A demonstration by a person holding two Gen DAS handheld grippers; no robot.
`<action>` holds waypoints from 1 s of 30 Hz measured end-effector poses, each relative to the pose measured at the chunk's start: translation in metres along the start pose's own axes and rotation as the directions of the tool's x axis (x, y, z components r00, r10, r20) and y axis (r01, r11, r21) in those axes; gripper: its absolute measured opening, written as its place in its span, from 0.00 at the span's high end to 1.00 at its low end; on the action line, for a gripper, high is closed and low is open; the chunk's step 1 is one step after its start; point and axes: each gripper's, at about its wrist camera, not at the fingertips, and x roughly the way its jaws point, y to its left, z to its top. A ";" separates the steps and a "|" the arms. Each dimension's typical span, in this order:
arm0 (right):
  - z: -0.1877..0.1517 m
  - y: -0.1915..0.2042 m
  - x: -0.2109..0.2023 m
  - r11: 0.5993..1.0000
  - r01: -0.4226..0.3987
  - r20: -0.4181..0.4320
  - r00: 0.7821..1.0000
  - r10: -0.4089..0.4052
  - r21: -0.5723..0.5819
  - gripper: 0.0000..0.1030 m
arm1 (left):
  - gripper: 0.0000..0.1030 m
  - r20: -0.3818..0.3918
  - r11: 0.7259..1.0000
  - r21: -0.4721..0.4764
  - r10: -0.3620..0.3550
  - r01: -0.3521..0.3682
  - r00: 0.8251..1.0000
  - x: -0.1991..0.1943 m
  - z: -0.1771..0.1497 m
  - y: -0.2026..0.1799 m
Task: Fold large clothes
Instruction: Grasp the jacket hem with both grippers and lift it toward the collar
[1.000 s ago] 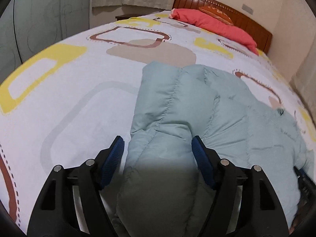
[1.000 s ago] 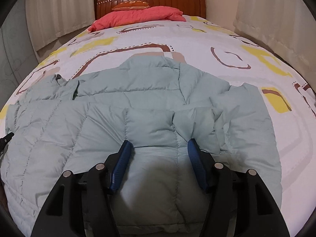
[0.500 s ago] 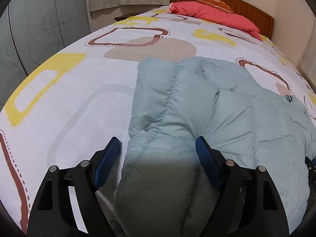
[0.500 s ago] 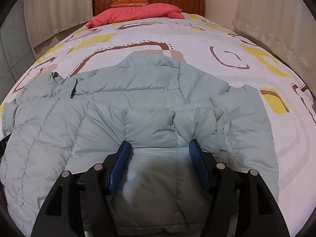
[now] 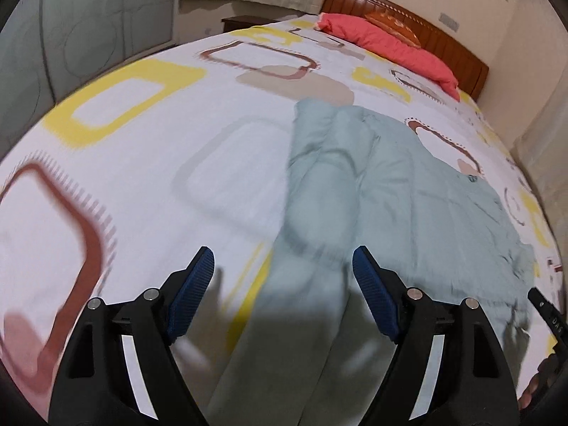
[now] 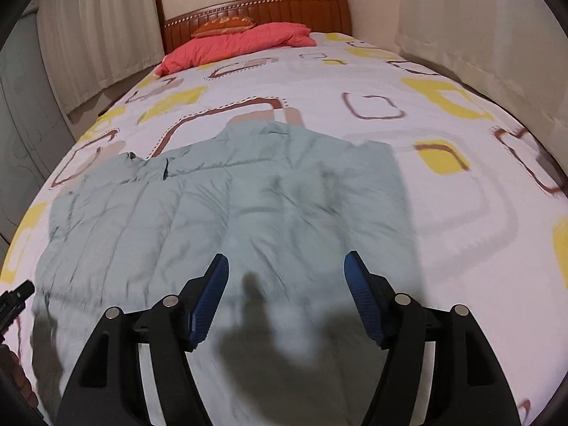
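A pale green puffer jacket (image 5: 408,195) lies spread on the patterned bed sheet (image 5: 149,177), one sleeve (image 5: 312,213) folded along its left side. My left gripper (image 5: 282,252) hovers open above that sleeve's near end, and its blue pads are clear of the fabric. In the right wrist view the jacket (image 6: 248,195) fills the middle of the bed. My right gripper (image 6: 287,255) hangs over the jacket's near edge. Its jaws are opening and nothing is pressed between them. The shadows of both grippers fall on the jacket.
A red quilt (image 6: 241,44) and an orange cushion (image 6: 223,25) lie against the wooden headboard (image 6: 284,7). Curtains (image 6: 479,35) hang along the right side. A wardrobe (image 5: 88,35) and a dark nightstand (image 5: 245,23) stand to the left. The sheet runs on past the jacket.
Both grippers have drawn back and upward from the jacket, so more of the bed shows. Their jaws stand wider, and the fabric once between the pads now lies loose.
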 end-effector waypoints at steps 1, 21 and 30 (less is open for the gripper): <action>-0.006 -0.006 -0.007 1.000 -0.002 0.000 1.000 0.002 0.007 0.35 | 0.22 -0.011 1.000 -0.026 -0.014 0.014 1.000 -0.009 -0.009 0.010; -0.196 -0.162 -0.112 0.862 -0.222 -0.053 0.960 0.276 0.456 0.35 | 0.22 -0.032 0.839 -0.499 -0.266 0.216 0.963 -0.128 -0.182 0.125; -0.205 -0.138 -0.105 0.770 -0.370 0.009 0.903 0.429 0.520 0.33 | 0.24 0.030 0.797 -0.513 -0.353 0.318 0.935 -0.119 -0.192 0.107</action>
